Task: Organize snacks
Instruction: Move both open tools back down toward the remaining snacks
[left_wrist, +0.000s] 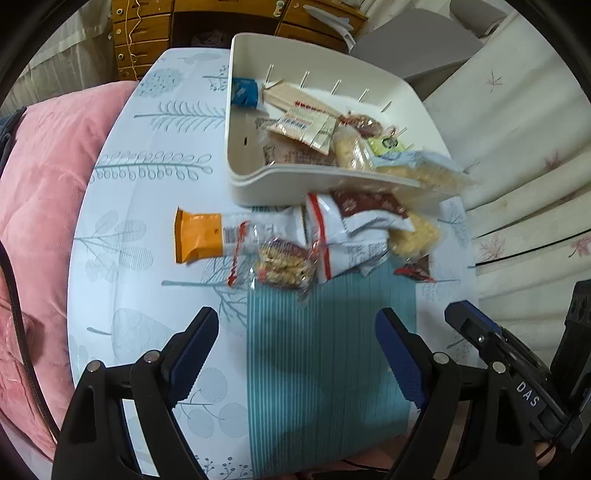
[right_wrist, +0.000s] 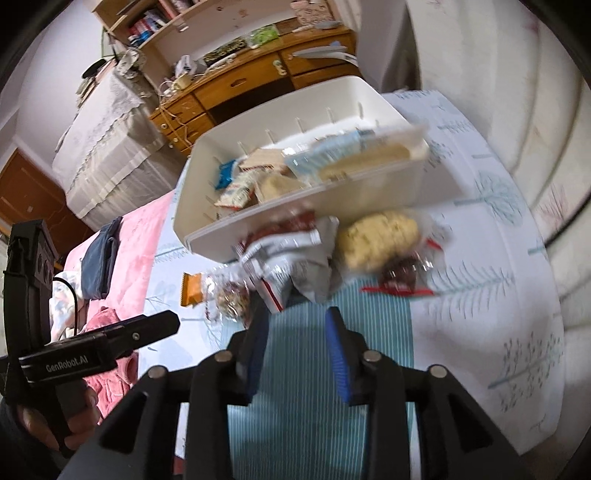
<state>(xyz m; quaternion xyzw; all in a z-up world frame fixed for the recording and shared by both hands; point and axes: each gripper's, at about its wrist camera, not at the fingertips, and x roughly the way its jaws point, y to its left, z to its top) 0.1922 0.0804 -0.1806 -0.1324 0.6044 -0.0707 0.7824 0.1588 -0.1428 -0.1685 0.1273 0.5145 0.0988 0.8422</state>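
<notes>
Far left of the left wrist view, a pink quilted blanket (left_wrist: 40, 177) is seen beside the white leaf-printed tablecloth (left_wrist: 122, 206).

Next along, an orange foil-wrapped snack bar (left_wrist: 199, 238) lies flat on the cloth, just beside a clear crinkly packet of brown-and-cream biscuits (left_wrist: 284, 264). Both are judged light. The bar is judged stiff enough to be pinched across its short width. The biscuit packet is judged brittle inside and slippery outside, so it is better taken by its crimped end seal.

In the middle, a white-and-red plastic pouch (left_wrist: 351, 229) is heaped against the front wall of the white plastic storage bin (left_wrist: 236, 147), which already holds several packets. The pouch is judged soft and crushable, so a loose corner is the better hold.

To the right, a clear bag of pale yellow puffed snack (left_wrist: 415, 234) rests on the cloth. It is judged very fragile and should be pinched at the film only.

The left gripper (left_wrist: 297, 350) is held wide apart over the teal striped mat (left_wrist: 325, 369), with nothing between its pads. The right gripper (right_wrist: 297, 325) is seen partly parted and empty, close to the pouch.
</notes>
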